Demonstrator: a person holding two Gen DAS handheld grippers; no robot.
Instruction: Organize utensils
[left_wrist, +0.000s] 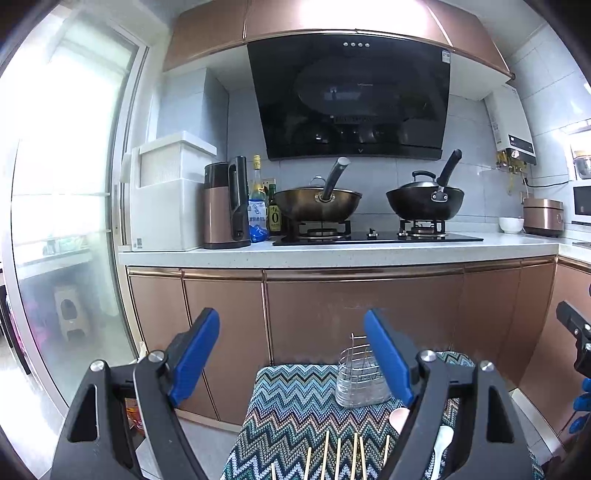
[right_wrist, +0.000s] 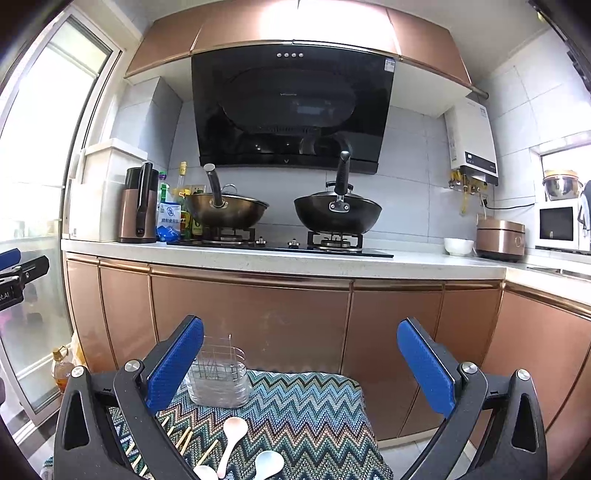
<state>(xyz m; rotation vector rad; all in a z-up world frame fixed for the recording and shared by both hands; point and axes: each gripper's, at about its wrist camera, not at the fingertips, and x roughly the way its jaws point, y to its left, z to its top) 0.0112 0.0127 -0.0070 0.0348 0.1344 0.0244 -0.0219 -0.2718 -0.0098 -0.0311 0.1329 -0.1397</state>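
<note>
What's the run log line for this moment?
left tongs open | right tongs open | chopsticks, spoons on zigzag cloth | wire utensil holder empty

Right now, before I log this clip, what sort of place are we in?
A home kitchen, most likely. Two woks sit on a gas hob under a black range hood, with a rice cooker and microwave along the counter. Both hand-held grippers are open and empty.
</note>
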